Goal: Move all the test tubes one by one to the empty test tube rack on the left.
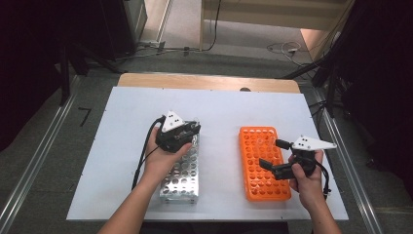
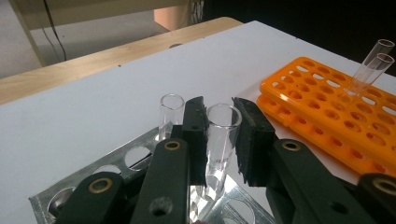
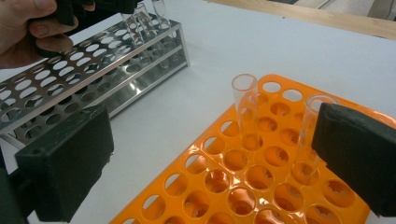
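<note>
Left gripper view: test tube [image 2: 219, 144] between left hand-held gripper [image 2: 219, 140] jaws.

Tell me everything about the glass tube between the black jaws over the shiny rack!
The tube is clear, like glass, with an open round rim on top and faint marks on its side. It stands nearly upright, its lower end down in a hole of the metal rack at the rack's far end. The left gripper has one black jaw on each side of it, close against it. A second clear tube stands just beside it in the same rack.
</note>
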Available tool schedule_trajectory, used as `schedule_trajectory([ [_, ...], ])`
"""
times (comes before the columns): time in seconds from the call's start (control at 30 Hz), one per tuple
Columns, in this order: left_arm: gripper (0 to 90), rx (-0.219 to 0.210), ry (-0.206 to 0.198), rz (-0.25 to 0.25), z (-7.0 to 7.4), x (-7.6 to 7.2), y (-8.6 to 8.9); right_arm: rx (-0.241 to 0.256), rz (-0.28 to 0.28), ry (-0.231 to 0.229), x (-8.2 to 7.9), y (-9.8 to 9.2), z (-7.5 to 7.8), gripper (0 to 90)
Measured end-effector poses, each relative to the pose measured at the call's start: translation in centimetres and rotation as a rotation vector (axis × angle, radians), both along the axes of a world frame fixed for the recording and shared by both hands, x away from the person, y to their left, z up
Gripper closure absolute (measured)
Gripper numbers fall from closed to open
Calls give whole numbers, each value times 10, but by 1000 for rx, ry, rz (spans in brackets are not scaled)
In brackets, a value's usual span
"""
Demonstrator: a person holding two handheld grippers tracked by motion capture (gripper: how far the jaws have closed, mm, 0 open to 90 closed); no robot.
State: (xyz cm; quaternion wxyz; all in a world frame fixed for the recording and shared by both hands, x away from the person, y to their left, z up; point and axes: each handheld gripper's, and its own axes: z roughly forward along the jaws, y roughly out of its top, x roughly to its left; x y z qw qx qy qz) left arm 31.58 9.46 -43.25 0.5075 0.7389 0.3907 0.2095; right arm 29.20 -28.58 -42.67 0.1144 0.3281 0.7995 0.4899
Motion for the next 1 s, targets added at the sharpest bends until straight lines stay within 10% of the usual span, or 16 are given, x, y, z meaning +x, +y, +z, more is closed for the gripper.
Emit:
schedule_trajectory([
  [0.5, 656, -30, 15, -15, 2, -1, 2, 9, -14, -6, 1, -5, 1, 0],
  [0.77, 472, -99, 35, -46, 11, -15, 14, 21, -27, -17, 3, -8, 8, 0],
  [1.0, 263, -76, 47, -55, 9, -37, 19, 11, -47, -21, 8, -9, 10, 0],
])
